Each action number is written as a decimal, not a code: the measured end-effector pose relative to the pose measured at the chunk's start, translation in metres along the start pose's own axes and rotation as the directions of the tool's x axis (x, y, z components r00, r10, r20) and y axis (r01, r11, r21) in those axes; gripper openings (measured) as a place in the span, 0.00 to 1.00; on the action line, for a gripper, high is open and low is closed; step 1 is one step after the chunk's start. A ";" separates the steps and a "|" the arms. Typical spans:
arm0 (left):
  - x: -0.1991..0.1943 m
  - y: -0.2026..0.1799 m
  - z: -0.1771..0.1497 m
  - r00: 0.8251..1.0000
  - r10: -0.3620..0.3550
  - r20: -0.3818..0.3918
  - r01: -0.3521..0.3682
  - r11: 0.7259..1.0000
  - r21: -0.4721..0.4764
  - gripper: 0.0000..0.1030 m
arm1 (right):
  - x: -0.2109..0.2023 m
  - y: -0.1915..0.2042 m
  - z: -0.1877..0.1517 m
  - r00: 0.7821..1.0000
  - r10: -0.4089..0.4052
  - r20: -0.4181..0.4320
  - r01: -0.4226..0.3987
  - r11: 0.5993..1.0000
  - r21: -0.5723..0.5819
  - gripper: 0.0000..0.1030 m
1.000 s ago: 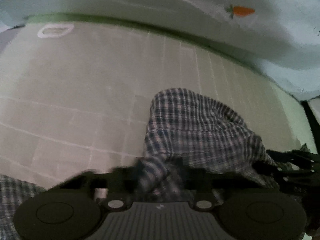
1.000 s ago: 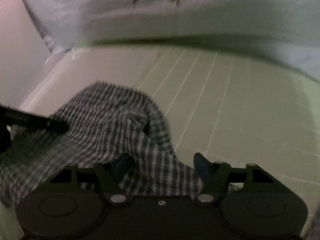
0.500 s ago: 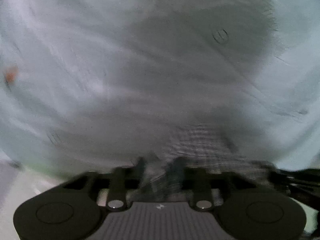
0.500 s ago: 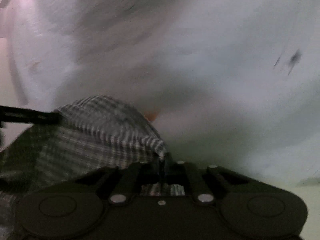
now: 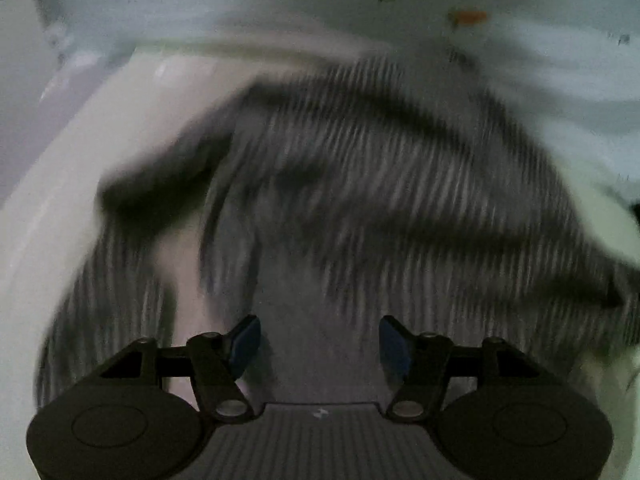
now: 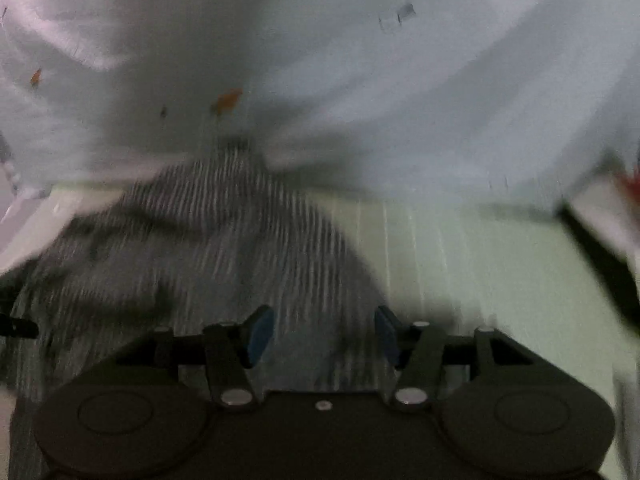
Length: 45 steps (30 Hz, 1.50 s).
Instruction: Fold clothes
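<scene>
A blue-and-white checked garment [image 5: 360, 184] lies bunched on the pale green mat [image 5: 52, 216], blurred by motion. My left gripper [image 5: 319, 344] is open just above the cloth, with nothing between its blue pads [image 5: 245, 338]. In the right wrist view the same garment [image 6: 224, 248] spreads to the left and centre. My right gripper [image 6: 322, 334] is open over its near edge, empty.
A white sheet with small carrot prints [image 6: 400, 92] hangs along the far edge of the mat [image 6: 500, 280]; it also shows in the left wrist view [image 5: 560, 64]. The lined mat extends to the right in the right wrist view.
Half a second ago both grippers were shut on the checked cloth and lifted toward the white sheet. Now both have opened, the cloth lies on the mat and the cameras look down at it.
</scene>
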State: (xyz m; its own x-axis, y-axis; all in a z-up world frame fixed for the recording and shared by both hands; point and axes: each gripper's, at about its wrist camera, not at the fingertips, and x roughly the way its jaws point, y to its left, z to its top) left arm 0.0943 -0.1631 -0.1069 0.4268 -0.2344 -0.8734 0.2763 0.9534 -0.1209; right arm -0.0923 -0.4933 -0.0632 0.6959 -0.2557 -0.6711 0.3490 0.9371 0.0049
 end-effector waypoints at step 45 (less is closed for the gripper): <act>-0.075 0.064 -0.090 0.999 0.042 0.030 -0.041 0.998 -0.049 0.74 | -0.103 0.002 -0.120 0.991 0.025 -0.134 -0.019 0.999 0.047 0.58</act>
State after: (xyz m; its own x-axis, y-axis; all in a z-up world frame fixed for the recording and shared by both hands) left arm 0.0019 -0.0672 -0.0915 0.4634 -0.1994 -0.8635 0.2159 0.9704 -0.1082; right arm -0.2389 -0.4367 -0.0831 0.6143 -0.1980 -0.7639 0.3648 0.9296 0.0524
